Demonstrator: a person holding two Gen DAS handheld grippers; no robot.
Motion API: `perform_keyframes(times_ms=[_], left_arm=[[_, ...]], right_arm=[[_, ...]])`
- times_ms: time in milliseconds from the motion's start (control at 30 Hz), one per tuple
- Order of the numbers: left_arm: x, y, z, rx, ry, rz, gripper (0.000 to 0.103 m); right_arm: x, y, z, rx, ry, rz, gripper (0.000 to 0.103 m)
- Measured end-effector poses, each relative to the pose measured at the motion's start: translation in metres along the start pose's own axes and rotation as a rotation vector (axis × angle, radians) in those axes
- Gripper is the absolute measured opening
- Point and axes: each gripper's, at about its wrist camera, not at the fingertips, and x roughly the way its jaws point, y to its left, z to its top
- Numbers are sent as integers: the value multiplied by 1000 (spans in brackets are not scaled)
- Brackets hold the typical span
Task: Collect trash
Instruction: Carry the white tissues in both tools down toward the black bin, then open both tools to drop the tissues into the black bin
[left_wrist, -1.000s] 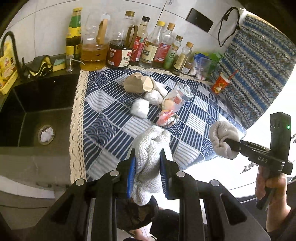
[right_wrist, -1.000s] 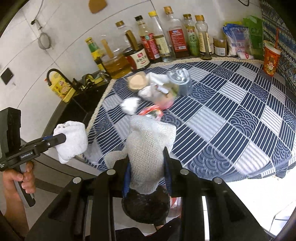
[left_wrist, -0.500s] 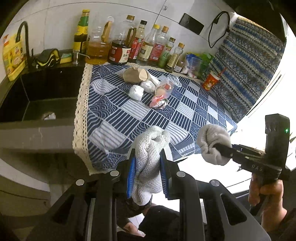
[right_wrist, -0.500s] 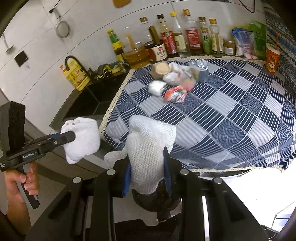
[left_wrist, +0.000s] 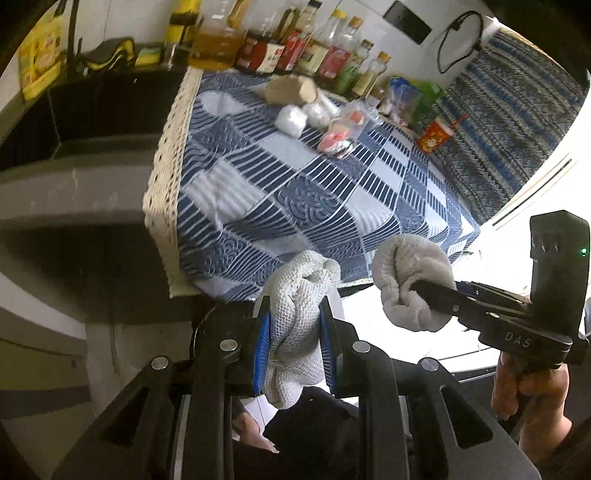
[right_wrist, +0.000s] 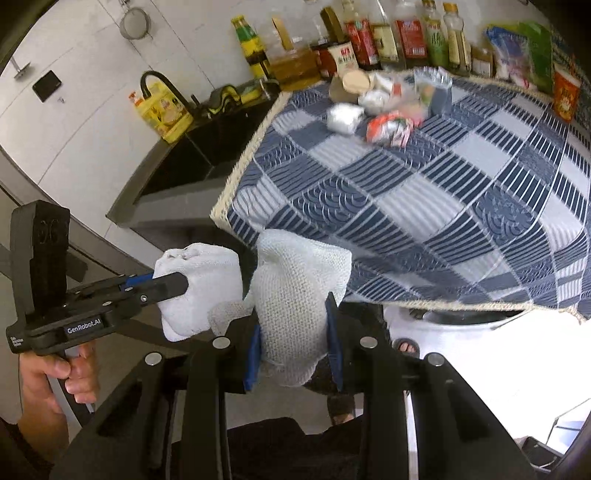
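The trash lies far back on the blue checked tablecloth: a brown paper cup, two white crumpled wads, a clear bag with scraps and a red wrapper. My left gripper is shut on a white knit cloth, off the table's near edge. My right gripper is shut on another white knit cloth. Each view shows the other gripper beside it, clamping its bunched cloth. Both are well short of the trash.
A row of sauce and oil bottles lines the back wall. A dark sink with a faucet is left of the table. A red paper cup and snack bags stand at the back right. A patterned curtain hangs at the right.
Both grippers have drawn back from the table and sunk below its near edge, still holding their cloths. The trash now looks smaller and farther off.
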Motion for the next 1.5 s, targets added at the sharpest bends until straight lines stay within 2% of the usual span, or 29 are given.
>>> perform_keyframes(times_ms=[300, 500, 700, 967, 1033, 1067, 1100, 1167, 1433, 1500], left_arm=[[36, 26, -22, -74, 107, 10, 23], [69, 38, -38, -98, 189, 24, 23], [99, 52, -47, -140, 234, 41, 23], [130, 59, -59, -156, 302, 60, 24], [137, 58, -59, -145, 319, 63, 25], [140, 57, -59, -137, 327, 75, 25], [143, 57, -58, -136, 333, 90, 28], [146, 59, -57, -150, 341, 98, 55], [149, 62, -46, -160, 346, 107, 56], [149, 60, -44, -154, 349, 108, 56]], right_arm=[[48, -10, -23, 73, 117, 32, 32], [79, -23, -34, 112, 194, 26, 32], [114, -38, -43, 118, 268, -4, 32], [140, -54, -49, 164, 300, 14, 34], [143, -58, -48, 189, 303, 34, 38], [143, -61, -47, 208, 293, 55, 45], [142, -63, -45, 221, 286, 70, 60], [136, -67, -40, 231, 251, 86, 65], [125, -77, -32, 248, 222, 79, 65], [125, -77, -32, 248, 232, 84, 75]])
